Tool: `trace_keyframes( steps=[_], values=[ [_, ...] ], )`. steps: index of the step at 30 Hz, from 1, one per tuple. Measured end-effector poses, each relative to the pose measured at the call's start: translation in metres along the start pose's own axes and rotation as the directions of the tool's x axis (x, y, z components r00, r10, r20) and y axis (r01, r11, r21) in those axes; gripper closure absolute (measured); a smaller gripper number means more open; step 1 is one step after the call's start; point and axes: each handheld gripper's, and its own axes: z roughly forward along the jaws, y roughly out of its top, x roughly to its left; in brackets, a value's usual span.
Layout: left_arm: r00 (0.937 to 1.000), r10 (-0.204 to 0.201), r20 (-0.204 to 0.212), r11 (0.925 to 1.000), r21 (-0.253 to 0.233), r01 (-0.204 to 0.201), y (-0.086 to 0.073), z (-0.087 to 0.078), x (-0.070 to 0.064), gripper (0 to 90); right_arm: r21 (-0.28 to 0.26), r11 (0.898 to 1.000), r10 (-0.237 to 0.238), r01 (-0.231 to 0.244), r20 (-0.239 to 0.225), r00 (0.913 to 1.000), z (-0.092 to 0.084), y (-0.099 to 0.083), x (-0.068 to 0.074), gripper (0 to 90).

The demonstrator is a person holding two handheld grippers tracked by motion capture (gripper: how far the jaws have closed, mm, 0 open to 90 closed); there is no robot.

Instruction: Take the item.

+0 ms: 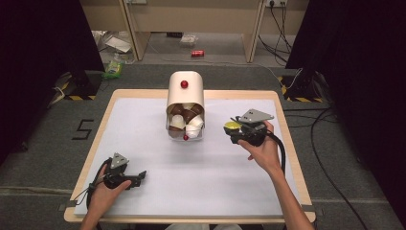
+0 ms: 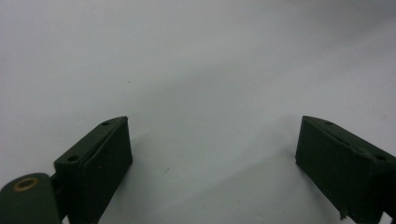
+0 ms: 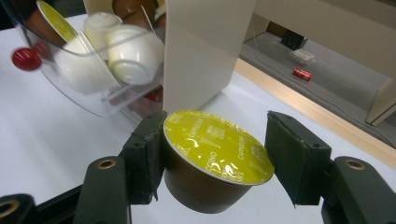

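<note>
We see the right gripper [image 1: 235,128] just to the right of the white dispenser [image 1: 186,91] that stands at the middle back of the table [image 1: 143,94]. Its jaws are clamped on a coffee capsule [image 3: 212,158] with a yellow-green foil lid and a brown body. In the right gripper view the capsule sits tilted between the two black pads, lid up and slightly toward the camera, clear of the white table sheet below it. In the high view the capsule [image 1: 232,126] shows as a yellow spot at the gripper's tip, near the dispenser's right side but apart from it.

The dispenser's clear drawer [image 3: 88,100] hangs open at its front, loaded with white and brown capsules [image 1: 186,120]. A small red knob [image 3: 26,59] sits on the drawer's front, and another red knob [image 1: 184,84] on the dispenser's top.

We find the left gripper [image 1: 136,178] well away from the dispenser, down at the front left of the table, resting low over the sheet. Its jaws stand wide apart with nothing between them, as the left gripper view shows against bare white surface.
</note>
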Motion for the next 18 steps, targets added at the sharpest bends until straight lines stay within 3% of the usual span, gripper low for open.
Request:
trace_keyframes(
  steps=[9,18],
  values=[
    [1.0,0.001,0.0,1.0,0.001,-0.001,0.0,0.0,0.0,10.0,0.027,0.999,0.023,-0.023,0.006,0.9997,0.008,-0.028,-0.006,40.6],
    [1.0,0.002,0.0,1.0,0.0,-0.002,0.0,0.0,0.0,10.1,0.052,0.998,0.042,-0.043,0.016,0.999,0.011,-0.041,-0.01,40.6]
  ],
)
